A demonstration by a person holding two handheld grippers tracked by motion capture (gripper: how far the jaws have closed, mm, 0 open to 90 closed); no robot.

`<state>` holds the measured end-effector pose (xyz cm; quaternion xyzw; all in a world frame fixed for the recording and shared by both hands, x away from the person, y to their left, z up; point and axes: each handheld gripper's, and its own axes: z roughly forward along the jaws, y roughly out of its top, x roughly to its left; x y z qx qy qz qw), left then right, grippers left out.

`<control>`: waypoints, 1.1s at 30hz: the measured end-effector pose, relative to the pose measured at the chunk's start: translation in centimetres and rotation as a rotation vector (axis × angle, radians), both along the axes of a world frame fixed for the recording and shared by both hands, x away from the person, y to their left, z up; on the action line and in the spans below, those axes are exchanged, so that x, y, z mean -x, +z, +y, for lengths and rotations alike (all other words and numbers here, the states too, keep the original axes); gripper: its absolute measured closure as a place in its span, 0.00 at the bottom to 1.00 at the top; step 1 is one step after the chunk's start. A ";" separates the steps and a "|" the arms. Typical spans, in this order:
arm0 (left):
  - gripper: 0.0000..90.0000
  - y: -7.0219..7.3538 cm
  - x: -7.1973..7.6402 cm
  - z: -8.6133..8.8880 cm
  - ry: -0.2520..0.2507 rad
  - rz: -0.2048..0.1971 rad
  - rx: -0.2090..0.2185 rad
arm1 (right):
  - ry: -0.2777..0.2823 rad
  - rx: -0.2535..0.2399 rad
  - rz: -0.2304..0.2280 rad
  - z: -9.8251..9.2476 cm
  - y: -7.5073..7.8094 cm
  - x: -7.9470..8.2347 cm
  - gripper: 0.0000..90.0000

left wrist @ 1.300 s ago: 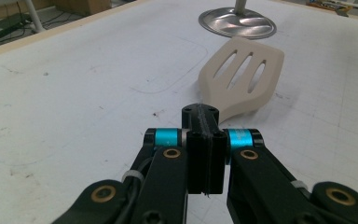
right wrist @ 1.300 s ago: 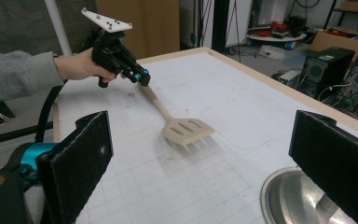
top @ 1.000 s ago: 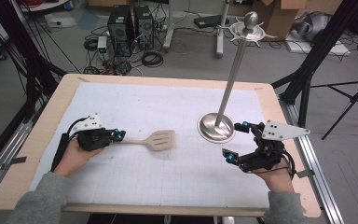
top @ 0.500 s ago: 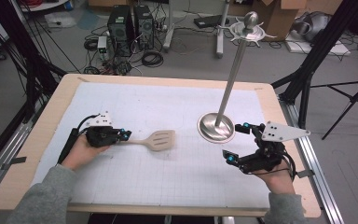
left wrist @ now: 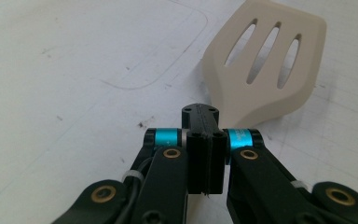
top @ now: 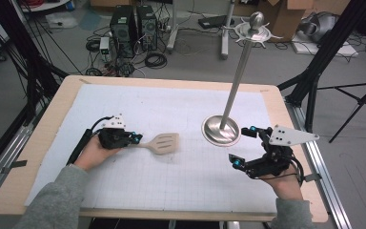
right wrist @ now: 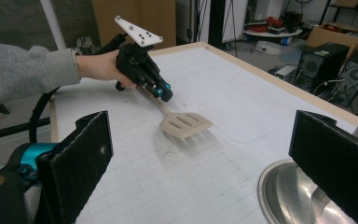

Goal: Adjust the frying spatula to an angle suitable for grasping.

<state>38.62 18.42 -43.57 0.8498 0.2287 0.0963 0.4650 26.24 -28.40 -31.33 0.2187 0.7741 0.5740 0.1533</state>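
pick-up done, hanging left: left gripper [top: 134, 138] is clenched on the spatula [top: 162, 142] handle, blade low left of the metal stand [top: 221, 130], where the right gripper [top: 244, 146] waits, jaws released.

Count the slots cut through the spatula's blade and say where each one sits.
3. In the left gripper view the spatula has three long slots side by side across its blade: one nearest the left edge, one in the middle, one nearest the right edge. None looks hidden.
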 end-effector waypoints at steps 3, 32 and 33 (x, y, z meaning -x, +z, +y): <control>1.00 -0.2 -0.1 -0.5 -0.006 0.002 0.002 | -0.001 -0.001 0.003 -0.1 0.0 0.1 0.06; 1.00 -1.1 -1.0 -1.6 0.019 0.036 -0.074 | 0.002 0.002 0.009 0.0 -0.1 0.2 0.06; 1.00 -1.0 -0.9 -1.6 0.021 0.038 -0.079 | 0.001 0.003 0.009 0.0 -0.1 0.2 0.06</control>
